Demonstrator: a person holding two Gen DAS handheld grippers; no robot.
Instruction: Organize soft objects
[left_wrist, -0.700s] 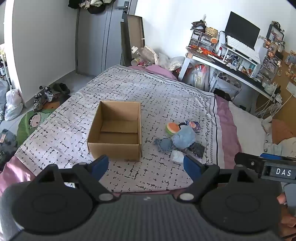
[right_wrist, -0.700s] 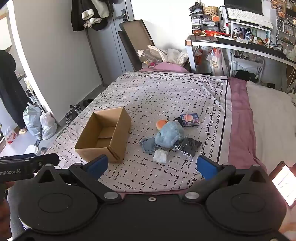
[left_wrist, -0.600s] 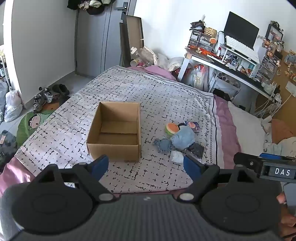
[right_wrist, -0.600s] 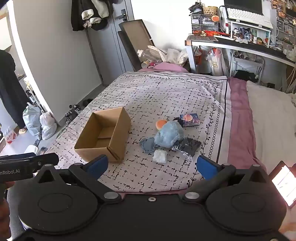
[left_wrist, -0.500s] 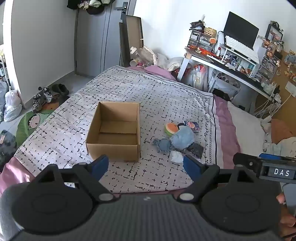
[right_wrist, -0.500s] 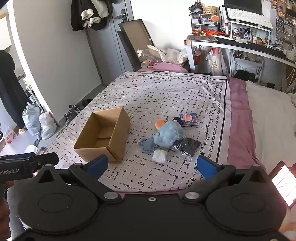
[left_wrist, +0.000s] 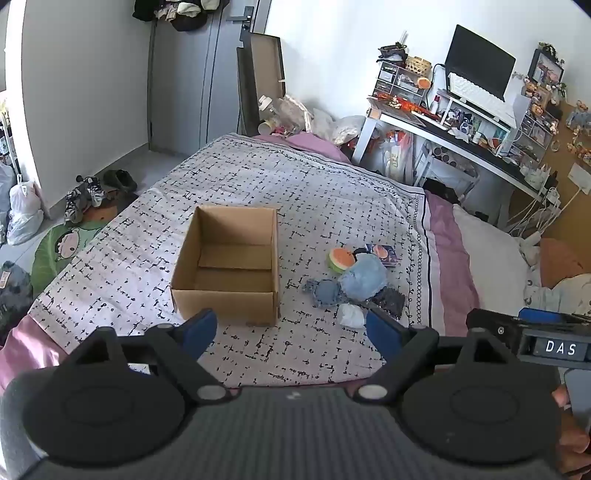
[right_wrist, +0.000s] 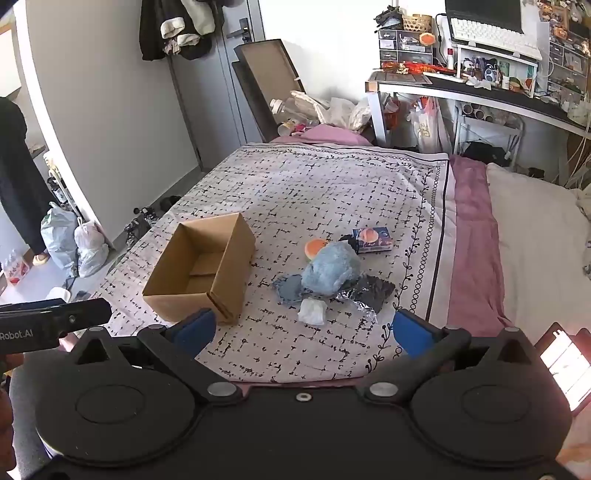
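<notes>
Cardboard box (left_wrist: 227, 266), one; blue plush (left_wrist: 364, 276), one

Brown box (left_wrist: 229, 269); light-blue plush (right_wrist: 330, 267); black-flecked white blanket (left_wrist: 295, 192).

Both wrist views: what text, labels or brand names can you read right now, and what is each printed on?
"DAS": white letters on the right gripper body, at the left wrist view's edge.
"Robot.AI": on the left gripper body, start cut off by the right wrist view's edge.
Small blue box: print too small to read.
Desk items: unreadable.
</notes>
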